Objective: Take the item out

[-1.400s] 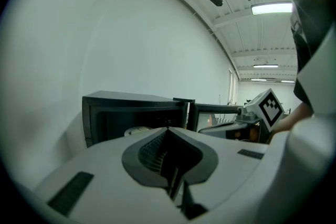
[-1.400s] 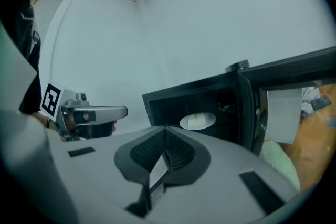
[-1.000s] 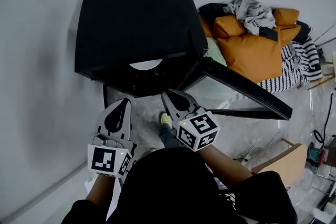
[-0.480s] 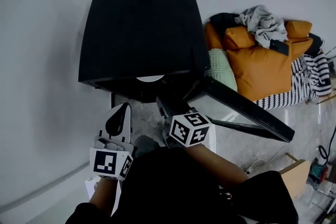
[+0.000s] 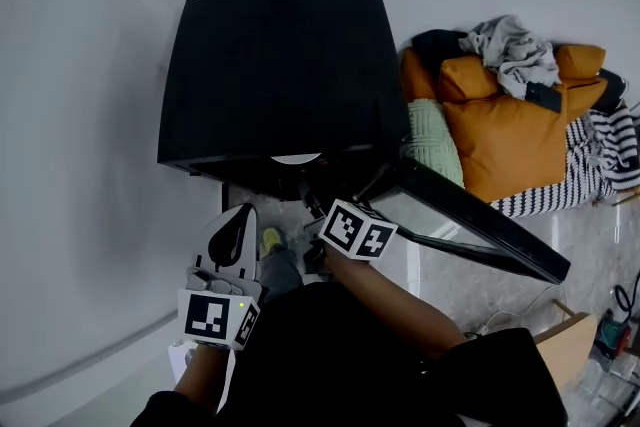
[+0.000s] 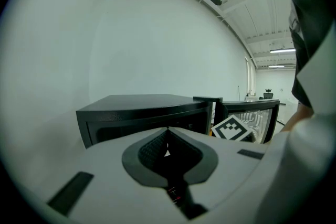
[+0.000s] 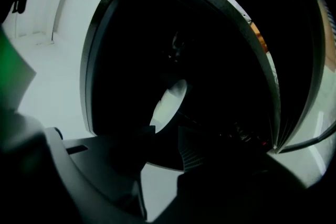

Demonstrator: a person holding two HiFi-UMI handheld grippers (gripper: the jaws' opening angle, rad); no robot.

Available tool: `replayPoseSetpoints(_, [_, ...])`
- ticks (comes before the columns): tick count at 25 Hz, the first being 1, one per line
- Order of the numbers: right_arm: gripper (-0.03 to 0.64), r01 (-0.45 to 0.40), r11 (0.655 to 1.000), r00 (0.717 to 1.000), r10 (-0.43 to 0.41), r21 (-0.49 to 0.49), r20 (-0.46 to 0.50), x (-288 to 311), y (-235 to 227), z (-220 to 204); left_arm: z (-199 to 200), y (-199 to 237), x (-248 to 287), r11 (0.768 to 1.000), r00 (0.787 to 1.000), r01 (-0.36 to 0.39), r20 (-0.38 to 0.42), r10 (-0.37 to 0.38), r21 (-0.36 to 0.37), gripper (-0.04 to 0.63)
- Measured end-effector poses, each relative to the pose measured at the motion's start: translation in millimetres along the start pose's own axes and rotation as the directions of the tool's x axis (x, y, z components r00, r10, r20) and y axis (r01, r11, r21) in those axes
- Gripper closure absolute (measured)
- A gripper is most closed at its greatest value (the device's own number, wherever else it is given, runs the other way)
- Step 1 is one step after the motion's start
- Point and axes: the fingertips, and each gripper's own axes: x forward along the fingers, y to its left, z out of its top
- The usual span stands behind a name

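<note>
White round plate-like item point(image 7: 170, 102) lay inside the black box-shaped cabinet point(image 5: 280, 65), whose glass door point(image 5: 480, 220) stood swung open for access. Right gripper point(image 7: 165, 136) pointed into the opening, its 2 jaws having just spread apart with nothing between them, likely readying a grab. Left gripper point(image 6: 168, 136) waited outside, jaws together, empty.

No readable text, no labels, brands or numbers

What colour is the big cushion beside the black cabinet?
The cushion is orange; the head view shows it best.
</note>
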Motion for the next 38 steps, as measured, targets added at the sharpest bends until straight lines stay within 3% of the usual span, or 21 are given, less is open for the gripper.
replayPoseSetpoints(7, [0.472, -0.006, 0.997, 0.998, 0.001, 0.072, 0.068, 22.5, -0.3, 10.3, -2.9, 16.7, -6.6, 1.0, 1.0, -0.02, -0.01, 0.02, 0.01, 0.588])
replayPoseSetpoints(14, [0.469, 0.015, 0.984, 0.996, -0.031, 0.177, 0.089, 39.6, -11.2, 14.1, -5.4, 26.2, -11.0, 1.0, 0.999, -0.029, -0.015, 0.029, 0.009, 0.588])
replayPoseSetpoints(24, [0.471, -0.027, 0.952, 0.996, 0.001, 0.306, 0.086, 56.3, -13.9, 17.9, -7.4, 35.7, -12.3, 0.999, 0.999, -0.035, -0.016, 0.035, 0.003, 0.588])
replayPoseSetpoints(28, [0.529, -0.026, 0.955, 0.996, 0.001, 0.294, 0.085, 57.0, -10.1, 19.3, -6.8, 38.7, -12.0, 0.999, 0.999, -0.035, -0.014, 0.036, 0.002, 0.588])
replayPoseSetpoints(38, [0.577, -0.059, 0.939, 0.995, 0.03, 0.339, 0.09, 50.4, -2.7, 19.5, -6.2, 38.3, -10.9, 1.0, 1.0, -0.02, -0.012, 0.02, -0.001, 0.588])
